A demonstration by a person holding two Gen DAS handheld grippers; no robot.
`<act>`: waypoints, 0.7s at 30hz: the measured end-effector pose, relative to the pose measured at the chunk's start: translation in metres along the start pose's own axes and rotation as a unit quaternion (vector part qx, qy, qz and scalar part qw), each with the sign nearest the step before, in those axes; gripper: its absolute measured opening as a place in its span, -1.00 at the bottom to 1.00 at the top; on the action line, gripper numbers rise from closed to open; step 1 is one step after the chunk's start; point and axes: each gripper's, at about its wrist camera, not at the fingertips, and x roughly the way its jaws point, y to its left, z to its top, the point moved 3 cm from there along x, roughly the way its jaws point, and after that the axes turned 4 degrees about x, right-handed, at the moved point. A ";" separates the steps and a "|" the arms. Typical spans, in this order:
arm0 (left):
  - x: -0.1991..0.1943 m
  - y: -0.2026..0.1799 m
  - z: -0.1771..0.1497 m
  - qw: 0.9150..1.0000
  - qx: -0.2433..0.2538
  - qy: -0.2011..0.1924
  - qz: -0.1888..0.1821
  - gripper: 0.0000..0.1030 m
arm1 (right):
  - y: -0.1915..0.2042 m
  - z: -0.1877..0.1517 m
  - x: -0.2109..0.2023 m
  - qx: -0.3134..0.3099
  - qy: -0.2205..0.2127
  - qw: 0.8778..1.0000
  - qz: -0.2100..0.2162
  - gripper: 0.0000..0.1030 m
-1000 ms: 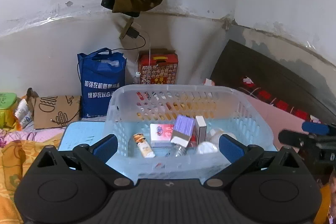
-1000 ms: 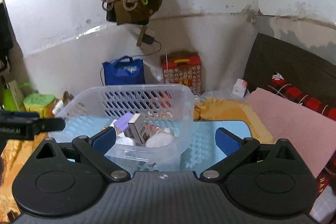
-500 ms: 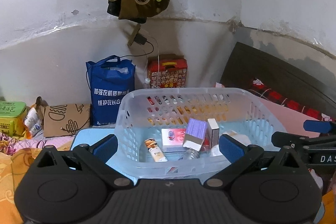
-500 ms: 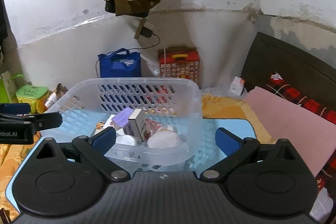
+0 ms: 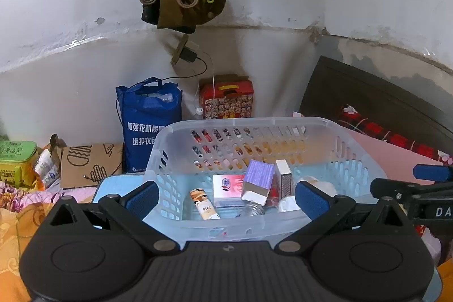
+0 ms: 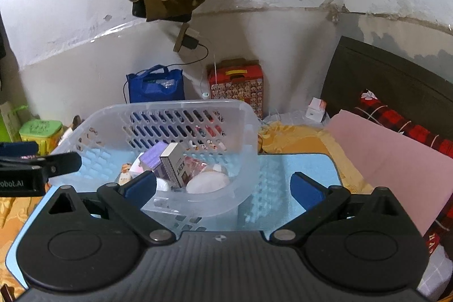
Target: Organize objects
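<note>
Left wrist view: a translucent perforated plastic basket is being shown resting on a light blue foam mat, with a purple rectangular box, a grey matchbox-like carton, a red-and-white flat packet and a small printed tube being kept inside it. The left gripper is being held wide and empty before the basket's near wall; the right gripper is likewise being held wide, nothing being carried. No loose object is being seen on the mat, so the sorting is being judged nearly complete; any next move is being expected to require locating a remaining item first.
</note>
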 end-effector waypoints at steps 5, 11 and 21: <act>0.003 -0.005 -0.001 1.000 0.003 -0.001 0.005 1.00 | -0.006 -0.001 -0.001 0.010 -0.014 1.000 -0.006 1.00; 0.007 -0.012 -0.002 1.000 0.007 0.006 -0.003 1.00 | -0.004 -0.003 -0.003 -0.003 -0.023 1.000 -0.001 1.00; 0.007 -0.007 -0.002 1.000 -0.002 0.007 0.002 1.00 | -0.003 0.000 0.003 -0.017 -0.012 1.000 0.008 1.00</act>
